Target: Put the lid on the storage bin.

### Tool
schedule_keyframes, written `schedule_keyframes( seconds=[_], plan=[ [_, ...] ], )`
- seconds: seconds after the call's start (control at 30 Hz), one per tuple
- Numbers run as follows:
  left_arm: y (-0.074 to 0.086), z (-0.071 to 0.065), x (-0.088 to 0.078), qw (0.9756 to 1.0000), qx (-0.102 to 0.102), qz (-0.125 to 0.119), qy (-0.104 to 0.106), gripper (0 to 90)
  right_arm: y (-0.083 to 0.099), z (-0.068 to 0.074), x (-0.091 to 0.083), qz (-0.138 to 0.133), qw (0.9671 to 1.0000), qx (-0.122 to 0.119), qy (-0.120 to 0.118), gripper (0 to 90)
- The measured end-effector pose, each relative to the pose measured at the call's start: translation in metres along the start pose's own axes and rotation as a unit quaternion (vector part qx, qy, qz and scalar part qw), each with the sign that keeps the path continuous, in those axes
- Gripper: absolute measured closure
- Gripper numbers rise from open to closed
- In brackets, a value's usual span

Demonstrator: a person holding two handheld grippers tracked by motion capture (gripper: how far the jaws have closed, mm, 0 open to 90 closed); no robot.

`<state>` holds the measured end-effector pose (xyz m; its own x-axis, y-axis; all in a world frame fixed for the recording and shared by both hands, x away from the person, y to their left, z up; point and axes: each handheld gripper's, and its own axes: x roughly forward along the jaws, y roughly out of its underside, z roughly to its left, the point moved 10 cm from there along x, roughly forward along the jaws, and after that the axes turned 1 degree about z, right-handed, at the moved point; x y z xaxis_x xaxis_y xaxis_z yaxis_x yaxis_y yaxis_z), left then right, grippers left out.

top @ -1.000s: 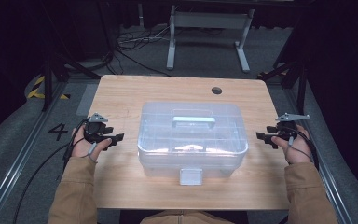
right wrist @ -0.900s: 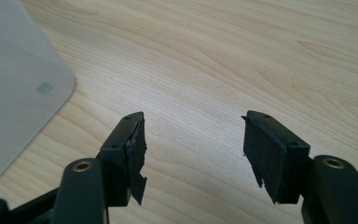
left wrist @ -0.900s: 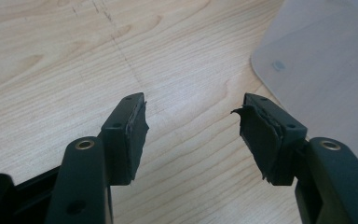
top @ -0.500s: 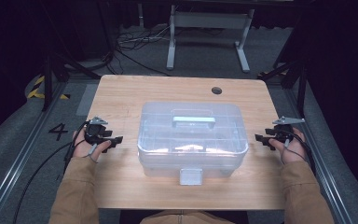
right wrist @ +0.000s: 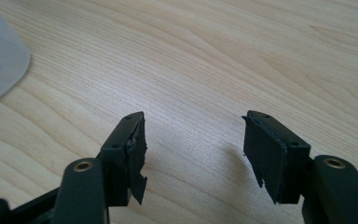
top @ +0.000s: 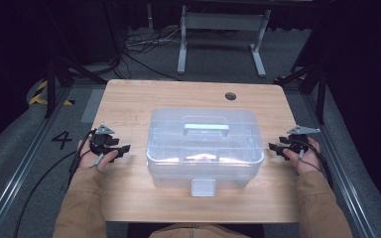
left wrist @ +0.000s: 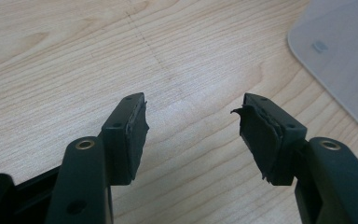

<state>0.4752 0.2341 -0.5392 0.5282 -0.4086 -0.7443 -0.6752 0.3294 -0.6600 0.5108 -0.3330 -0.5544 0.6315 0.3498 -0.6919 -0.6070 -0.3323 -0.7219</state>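
Observation:
A clear plastic storage box (top: 204,146) with a pale handle (top: 206,128) on its lid and a front latch (top: 203,187) stands in the middle of the wooden table (top: 129,99). My left gripper (top: 123,149) rests low at the box's left side, jaws wide apart with bare wood between them (left wrist: 193,135); a corner of the box (left wrist: 340,56) lies to its upper right. At the table's right edge my right gripper (top: 274,148) points toward the box, open and empty (right wrist: 193,140). The box's corner (right wrist: 0,56) sits at that view's left.
A round cable hole (top: 230,96) sits at the table's far right. Metal rails (top: 10,198) run along both sides of the table. A grey stand (top: 223,34) and cables lie on the floor beyond the far edge.
Both hands have sunk a little toward the tabletop beside the box. Jaws stay as wide as before.

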Motion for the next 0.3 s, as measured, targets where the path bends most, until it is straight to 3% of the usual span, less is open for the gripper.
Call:
schedule_keyframes(
  seconds=[0.3],
  plan=[
    [0.0007, -0.0023, 0.0025, 1.0, 0.004, 0.004, 0.004, 40.2, 0.0003, -0.0001, 0.0025, -0.005, 1.0, -0.002, 0.002, 39.0]
  ],
)
